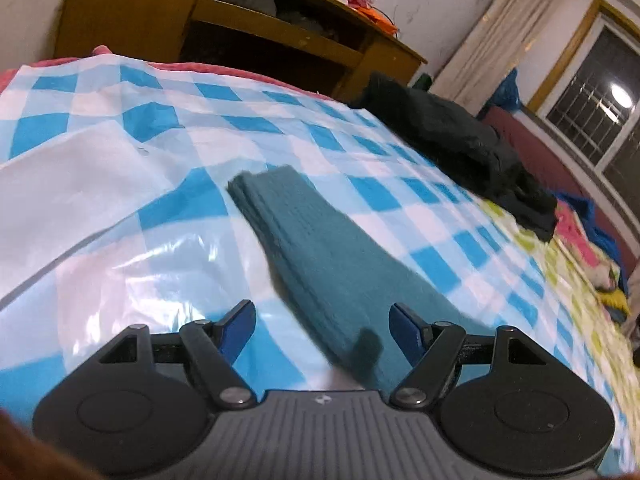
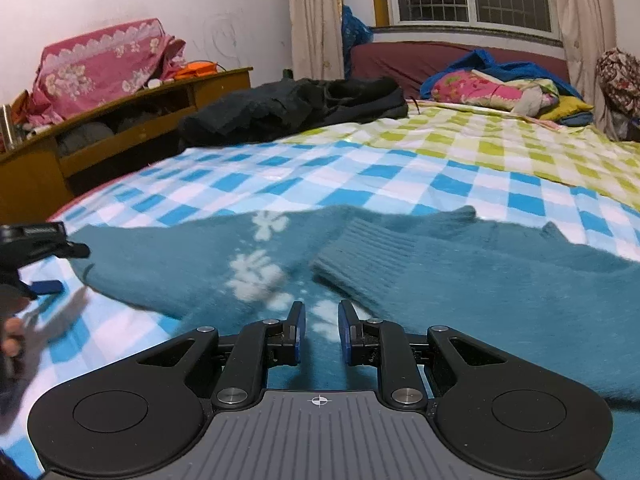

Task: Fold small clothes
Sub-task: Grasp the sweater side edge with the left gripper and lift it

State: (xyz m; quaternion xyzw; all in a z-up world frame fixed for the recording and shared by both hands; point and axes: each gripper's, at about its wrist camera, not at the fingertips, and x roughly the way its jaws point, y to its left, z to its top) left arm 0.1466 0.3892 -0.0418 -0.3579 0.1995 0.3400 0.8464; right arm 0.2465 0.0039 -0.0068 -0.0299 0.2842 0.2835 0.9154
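Note:
A teal knitted sweater [image 2: 460,292] with white flowers lies spread on the blue-checked sheet [image 2: 320,176]. One ribbed cuff [image 2: 368,256] is folded onto its body. In the left wrist view a long teal sleeve [image 1: 320,248] runs away from me. My left gripper [image 1: 322,312] hangs just above the sleeve's near part, jaws wide open, one pad on each side, nothing gripped. My right gripper [image 2: 322,320] hovers low over the sweater's front with only a narrow gap between its pads, and no fabric shows in that gap. The left gripper [image 2: 64,268] also shows at the right wrist view's left edge.
A heap of black clothes [image 2: 288,108] lies at the bed's far side, beside a wooden shelf unit [image 2: 120,136]. Crinkled clear plastic [image 1: 120,256] covers the sheet left of the sleeve. A green-checked sheet [image 2: 480,140] and a pile of pink bedding [image 2: 492,90] lie toward the window.

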